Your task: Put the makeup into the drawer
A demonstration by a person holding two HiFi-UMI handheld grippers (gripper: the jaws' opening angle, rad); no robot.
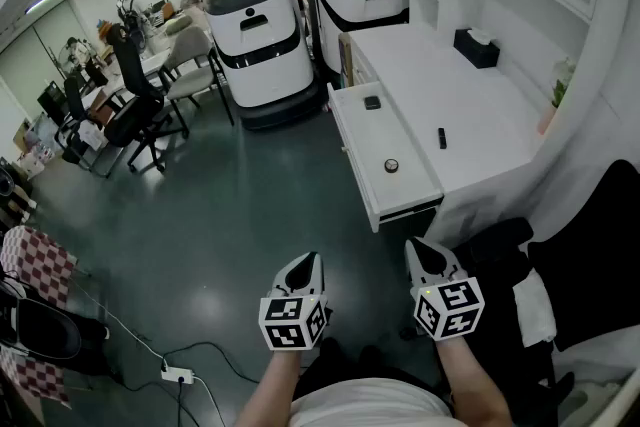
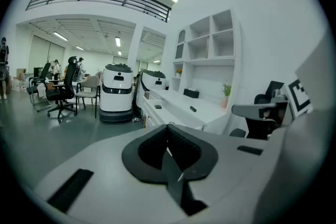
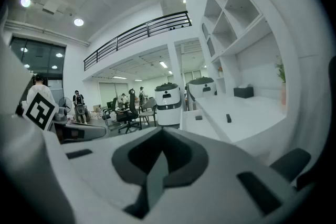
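The makeup left to move looked to be the stick [image 1: 441, 137] — a short, dark, slim piece lying flat on the desk [image 1: 480, 105]. It read as light and rigid, probably smooth plastic, so weight would be no trouble, but slipping would. A rounded barrel can roll away from a closing jaw or squirt out of a hard pinch. The best hold seemed to be across its narrow width at mid-length, jaws coming down from above, with a firm but not crushing squeeze. What kind of makeup it was could not be told at this size.

Both tools were empty. The left gripper [image 1: 310, 259] had its jaws pressed together with nothing between them, and the right gripper [image 1: 418, 246] was likewise clenched on nothing. Each would need to spread its jaws before any pickup.

The stick lay well ahead of the right gripper and a little to its right, well apart from it. From the left gripper it was farther off, ahead and across to the right. The open drawer [image 1: 400, 190] stood between the grippers and the stick, its near corner just ahead of the right gripper. Inside it lay a round piece [image 1: 391, 165] and, farther ahead, a square piece [image 1: 372, 102] — likely makeup too.
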